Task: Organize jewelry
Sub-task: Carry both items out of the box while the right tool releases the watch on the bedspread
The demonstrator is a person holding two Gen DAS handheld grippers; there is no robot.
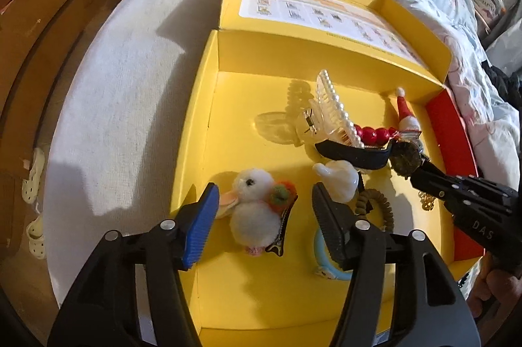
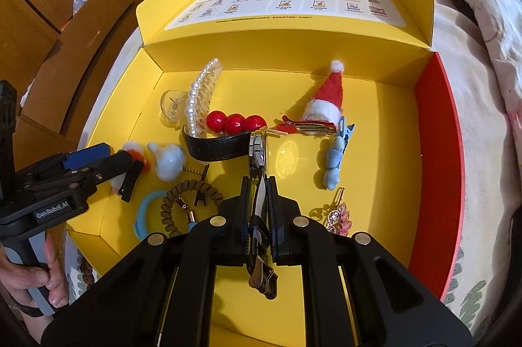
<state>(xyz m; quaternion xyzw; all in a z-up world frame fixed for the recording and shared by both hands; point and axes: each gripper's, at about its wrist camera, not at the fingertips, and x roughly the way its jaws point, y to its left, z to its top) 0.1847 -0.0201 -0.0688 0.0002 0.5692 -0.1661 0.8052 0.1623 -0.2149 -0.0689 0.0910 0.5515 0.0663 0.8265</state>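
A yellow box (image 1: 208, 105) lies open on the bed and holds several hair clips and accessories. My right gripper (image 2: 258, 184) is shut on a wristwatch (image 2: 257, 148) with a black strap (image 2: 212, 146), holding it over the box floor; it also shows in the left wrist view (image 1: 406, 159). My left gripper (image 1: 264, 200) is open, its jaws on either side of a white fluffy duck clip (image 1: 256, 206). A pearl claw clip (image 2: 199, 92), red bead clip (image 2: 235, 122) and Santa hat clip (image 2: 326, 102) lie behind.
A white goose clip (image 1: 339, 179), a brown coil hair tie (image 2: 186, 203), a blue ring (image 2: 143, 213), a blue bow clip (image 2: 334, 161) and a pink gem clip (image 2: 337, 216) lie in the box. The lid (image 2: 287, 1) stands behind. Wooden cabinets (image 1: 49, 21) are left.
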